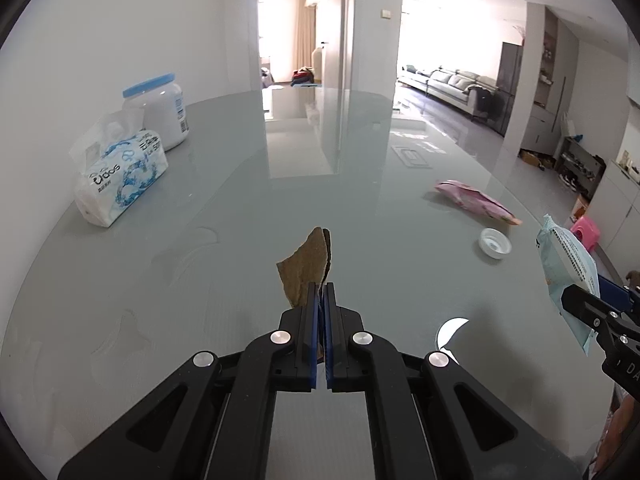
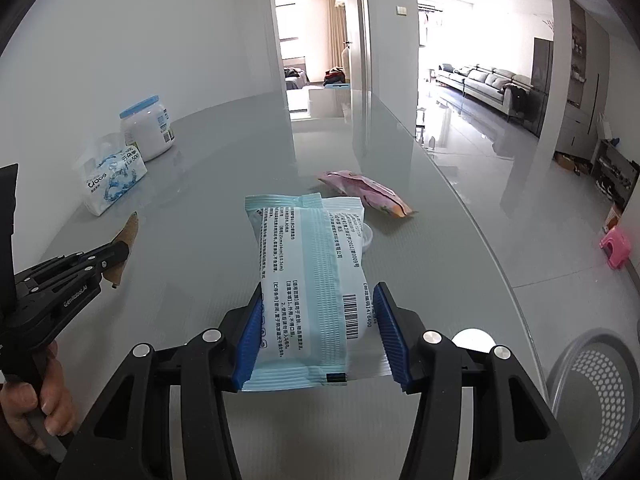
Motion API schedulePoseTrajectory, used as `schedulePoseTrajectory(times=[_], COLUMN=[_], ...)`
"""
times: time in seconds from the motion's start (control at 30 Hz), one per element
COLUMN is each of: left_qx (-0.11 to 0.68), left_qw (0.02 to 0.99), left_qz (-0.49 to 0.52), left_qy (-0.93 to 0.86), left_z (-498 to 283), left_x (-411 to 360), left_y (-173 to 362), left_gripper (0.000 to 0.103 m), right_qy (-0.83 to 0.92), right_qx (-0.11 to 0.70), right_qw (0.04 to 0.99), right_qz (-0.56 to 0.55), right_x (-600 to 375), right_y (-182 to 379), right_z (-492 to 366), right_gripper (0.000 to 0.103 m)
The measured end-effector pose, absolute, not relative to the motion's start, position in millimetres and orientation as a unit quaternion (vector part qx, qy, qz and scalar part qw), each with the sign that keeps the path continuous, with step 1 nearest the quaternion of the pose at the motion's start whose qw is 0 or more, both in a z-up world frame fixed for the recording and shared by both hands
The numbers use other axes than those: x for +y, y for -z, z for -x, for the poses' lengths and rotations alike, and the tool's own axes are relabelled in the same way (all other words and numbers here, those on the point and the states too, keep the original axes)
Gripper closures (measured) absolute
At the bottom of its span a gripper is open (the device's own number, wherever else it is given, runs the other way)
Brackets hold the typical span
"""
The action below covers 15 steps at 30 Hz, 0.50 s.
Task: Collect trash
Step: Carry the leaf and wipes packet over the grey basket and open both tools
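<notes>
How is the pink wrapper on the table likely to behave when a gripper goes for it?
The pink wrapper looks flattened and crinkled, so probably light and floppy. On the glossy table it may well slide when nudged. Lying low, it offers little edge to pinch, so jaws would likely need to come in nearly flush.

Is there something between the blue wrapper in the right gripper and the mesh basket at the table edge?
Nothing visible blocks it. The blue wrapper sits in the right gripper, and the mesh basket lies lower right, past the table edge, with only bare glass between.
</notes>
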<state>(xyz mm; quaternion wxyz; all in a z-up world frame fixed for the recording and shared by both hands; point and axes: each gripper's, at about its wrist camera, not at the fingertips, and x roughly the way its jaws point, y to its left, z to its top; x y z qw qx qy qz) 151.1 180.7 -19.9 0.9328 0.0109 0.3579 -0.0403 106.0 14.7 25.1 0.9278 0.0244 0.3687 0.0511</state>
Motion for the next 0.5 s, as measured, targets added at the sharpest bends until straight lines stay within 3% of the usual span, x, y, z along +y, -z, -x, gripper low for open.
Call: schedulePoseTrajectory(times=[0.5], left_qx=[0.354], left_qw=[0.918], left_qz=[-0.042], left_qy=[0.174], left_z=[-76], left_x=[47], left_y=[5], left_gripper=[0.100], right_qy=[0.022], right_qx=[0.372], right_qw=[0.924], right_qz=[-0.085], right_x=[-94], right_y=[-19], right_z=[-18], right_gripper=[0.052])
